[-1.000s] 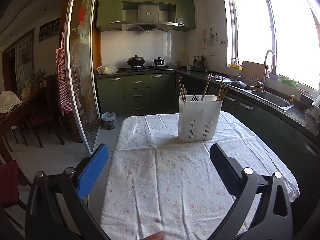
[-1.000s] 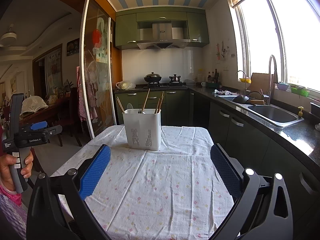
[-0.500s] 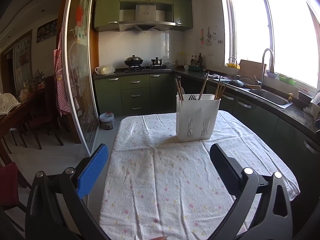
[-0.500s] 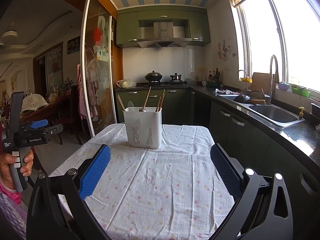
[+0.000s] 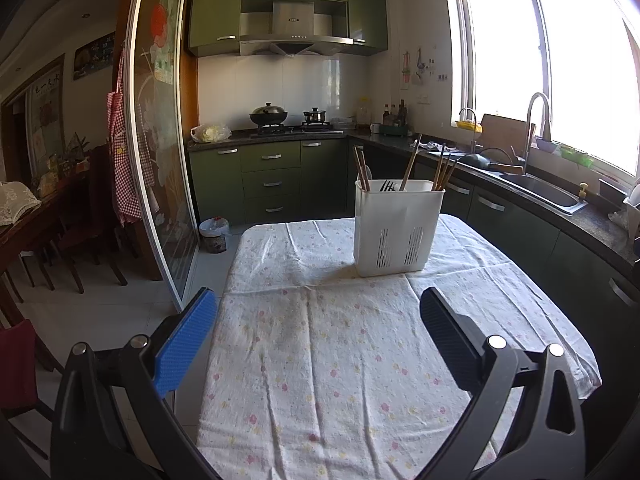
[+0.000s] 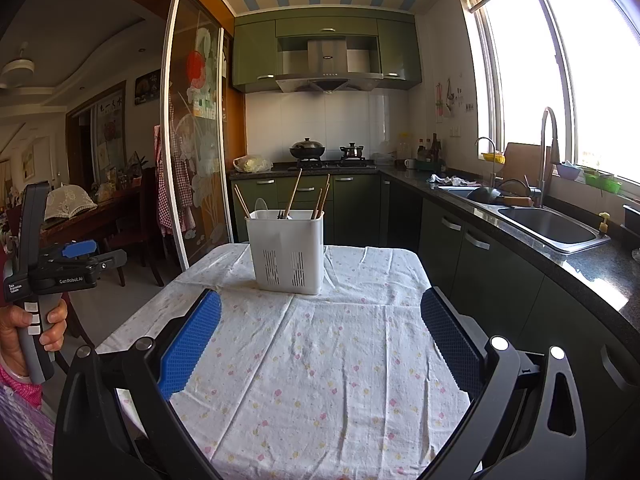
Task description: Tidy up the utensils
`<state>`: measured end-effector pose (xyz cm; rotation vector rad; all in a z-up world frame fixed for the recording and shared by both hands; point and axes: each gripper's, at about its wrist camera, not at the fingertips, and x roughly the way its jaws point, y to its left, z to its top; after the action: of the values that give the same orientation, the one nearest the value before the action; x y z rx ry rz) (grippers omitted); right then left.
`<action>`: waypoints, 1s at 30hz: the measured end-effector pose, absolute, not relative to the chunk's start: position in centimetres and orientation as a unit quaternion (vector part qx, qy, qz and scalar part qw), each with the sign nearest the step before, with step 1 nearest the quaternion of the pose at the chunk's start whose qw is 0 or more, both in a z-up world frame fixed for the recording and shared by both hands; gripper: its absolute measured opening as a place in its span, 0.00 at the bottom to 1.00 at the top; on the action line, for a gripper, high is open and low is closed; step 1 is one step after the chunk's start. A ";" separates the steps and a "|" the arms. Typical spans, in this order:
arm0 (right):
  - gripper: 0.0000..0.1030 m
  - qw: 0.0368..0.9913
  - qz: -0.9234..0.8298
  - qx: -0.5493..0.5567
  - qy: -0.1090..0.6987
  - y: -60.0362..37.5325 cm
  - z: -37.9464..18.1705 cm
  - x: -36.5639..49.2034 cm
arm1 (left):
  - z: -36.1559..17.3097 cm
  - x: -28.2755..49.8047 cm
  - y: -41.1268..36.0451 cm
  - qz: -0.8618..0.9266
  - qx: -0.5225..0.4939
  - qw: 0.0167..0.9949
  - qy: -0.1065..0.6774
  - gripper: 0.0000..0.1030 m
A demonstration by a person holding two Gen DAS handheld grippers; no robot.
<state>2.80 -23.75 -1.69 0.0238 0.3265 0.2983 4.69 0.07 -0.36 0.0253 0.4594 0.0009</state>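
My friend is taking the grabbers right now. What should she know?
Left gripper: jaws open, holding nothing.
Right gripper: jaws open, holding nothing.
The white utensil holder stands upright on the tablecloth, ahead of both grippers, apart from them. Chopsticks and darker utensils already stand in it.
Nothing else lies on the cloth in view; what's left to sort isn't clear.

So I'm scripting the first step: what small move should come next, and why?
Probably ease the right gripper forward toward the white caddy. Both grippers are open and empty, the left gripper too, and the chopsticks stand mixed with other utensils.
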 end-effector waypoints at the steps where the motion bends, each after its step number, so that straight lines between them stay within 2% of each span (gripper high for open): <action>1: 0.96 0.976 0.148 0.012 0.162 -23.7 -1.7 2.8 | -0.4 4.8 0.1 -0.001 0.012 0.973 0.230 0.94; 20: 0.96 0.975 0.150 0.009 0.165 -23.7 -2.0 2.9 | -1.1 4.9 0.5 -0.025 -0.017 0.973 0.230 0.94; 30: 0.96 0.973 0.151 0.011 0.172 -23.8 -2.4 3.4 | -2.9 7.9 0.8 0.009 0.012 0.962 0.274 0.94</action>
<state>3.38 -23.82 -2.45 0.0231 0.3477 0.3056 7.92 0.82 -2.89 0.0243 0.5558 0.0180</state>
